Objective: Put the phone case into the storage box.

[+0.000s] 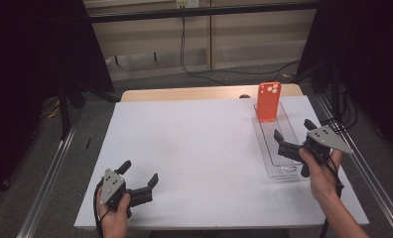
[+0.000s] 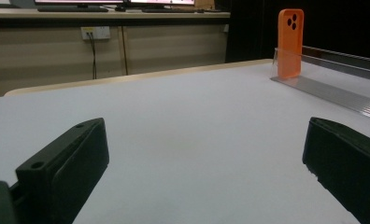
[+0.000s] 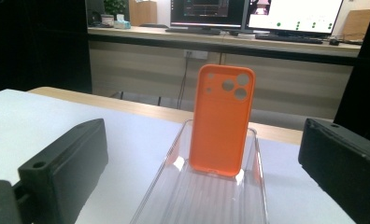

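The case (image 1: 268,101) stands upright at the far end of the tray (image 1: 283,171), its long axis vertical, camera holes at the top, leaning against the tray's end wall. In the right gripper view the case (image 3: 222,121) lies straight ahead of my fingers, centred between them, with the tray (image 3: 183,200) running lengthwise from me towards it.

My right gripper (image 1: 290,141) hovers over the near end of the tray, fingers spread wide, holding and touching nothing. It is by far the nearer to the case.

My left gripper (image 1: 141,178) sits low over the table (image 1: 194,148), well apart from the tray on its left side, fingers likewise spread wide and empty. From there the case (image 2: 290,43) shows far off to the right.

Judgement: the coming grasp falls to the right hand, a straight advance along the tray. The case's broad face is towards me, so the fingers would take it by its two side edges.
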